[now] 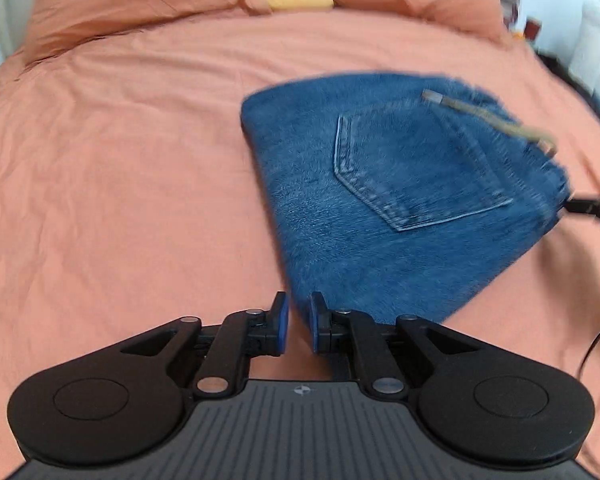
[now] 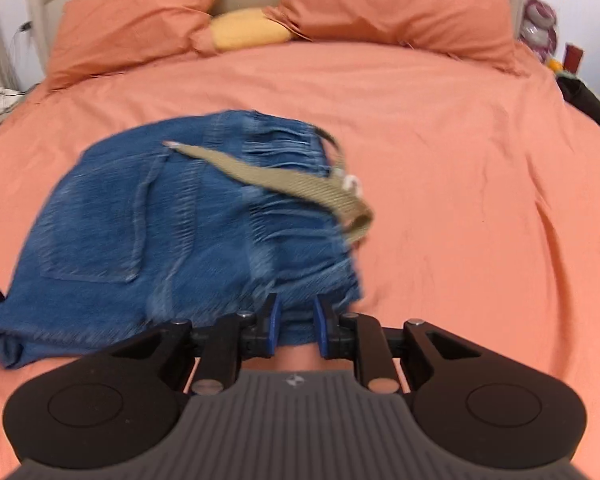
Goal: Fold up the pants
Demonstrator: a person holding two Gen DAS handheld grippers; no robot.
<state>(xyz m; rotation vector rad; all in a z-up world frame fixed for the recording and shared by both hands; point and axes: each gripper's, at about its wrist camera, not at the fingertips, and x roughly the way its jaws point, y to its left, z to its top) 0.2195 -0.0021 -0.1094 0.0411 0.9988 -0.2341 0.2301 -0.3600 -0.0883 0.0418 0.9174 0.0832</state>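
the folded pants (image 1: 396,208) lie on the bed (image 1: 120,160), at one o'clock of the left gripper (image 1: 299,326); both it and the right gripper (image 2: 296,330) are slightly parted, gripping nothing.

Left wrist view: looking steeply down over the bed (image 1: 120,160), jeans (image 1: 400,200) close ahead to the right. Right wrist view: same tilt, jeans (image 2: 160,220) left. Shared: jeans, pillows (image 2: 140,20), bed.

Faded denim pants (image 1: 400,200) (khaki woven belt (image 2: 284,178)) on a creased matt cotton sheet (image 1: 120,180).
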